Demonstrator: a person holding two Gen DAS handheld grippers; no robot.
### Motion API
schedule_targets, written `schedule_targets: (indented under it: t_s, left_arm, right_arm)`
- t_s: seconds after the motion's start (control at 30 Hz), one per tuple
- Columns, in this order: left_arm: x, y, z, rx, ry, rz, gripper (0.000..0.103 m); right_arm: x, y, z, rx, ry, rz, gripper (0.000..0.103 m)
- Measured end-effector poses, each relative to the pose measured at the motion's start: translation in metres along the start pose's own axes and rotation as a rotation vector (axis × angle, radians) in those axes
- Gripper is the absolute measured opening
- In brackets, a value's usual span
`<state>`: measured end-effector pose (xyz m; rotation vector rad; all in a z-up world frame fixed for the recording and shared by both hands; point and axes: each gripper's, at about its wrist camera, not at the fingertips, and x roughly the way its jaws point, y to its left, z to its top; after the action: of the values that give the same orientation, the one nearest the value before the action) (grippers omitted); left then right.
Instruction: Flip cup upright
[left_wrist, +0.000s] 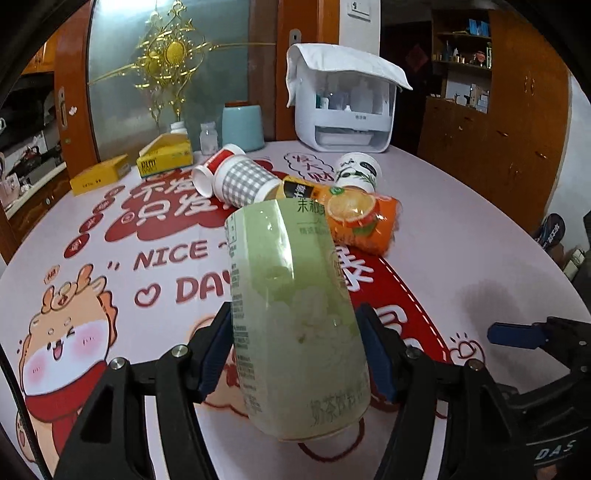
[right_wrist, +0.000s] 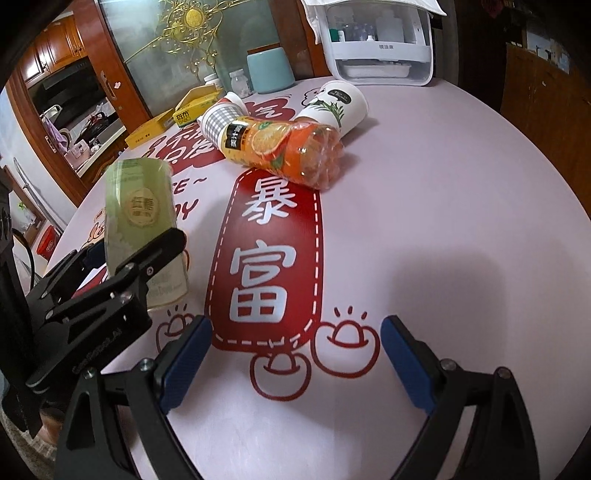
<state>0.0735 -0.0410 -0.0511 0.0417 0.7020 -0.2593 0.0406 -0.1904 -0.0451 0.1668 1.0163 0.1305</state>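
A pale green paper cup (left_wrist: 295, 314) stands nearly upright, slightly tilted, between the blue pads of my left gripper (left_wrist: 297, 347), which is shut on its sides. The same cup (right_wrist: 142, 221) shows at the left of the right wrist view, held by the left gripper, its base at the tabletop. My right gripper (right_wrist: 295, 365) is open and empty, low over the red printed panel on the table.
An orange juice bottle (right_wrist: 284, 147) lies on its side mid-table. A grey-checked cup (left_wrist: 240, 181) and a white cup with a leaf print (right_wrist: 334, 105) lie behind it. Yellow boxes (left_wrist: 99, 179), a teal canister (left_wrist: 242, 125) and a white dispenser (left_wrist: 347, 110) stand at the back.
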Motion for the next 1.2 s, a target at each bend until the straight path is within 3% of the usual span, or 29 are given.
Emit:
schedule_targets:
  t_s: [0.4,0.67,1.0,1.2]
  left_arm:
    - [0.002,0.005,-0.012,-0.063,0.136,-0.057,0.065]
    - [0.028,0.01,0.0,-0.096,0.405,-0.137,0.076]
    - [0.042,0.011,0.028,-0.068,0.612,-0.214,0.081]
    - [0.054,0.012,0.049,-0.037,0.694,-0.24,0.081]
  right_arm:
    - [-0.003,0.003,-0.006,-0.021,0.027,0.006,0.093]
    - [-0.006,0.004,0.001,-0.024,0.029,0.017,0.093]
    - [-0.007,0.004,0.008,-0.025,0.058,0.051,0.093]
    - [-0.005,0.009,0.017,-0.043,0.074,0.076,0.093]
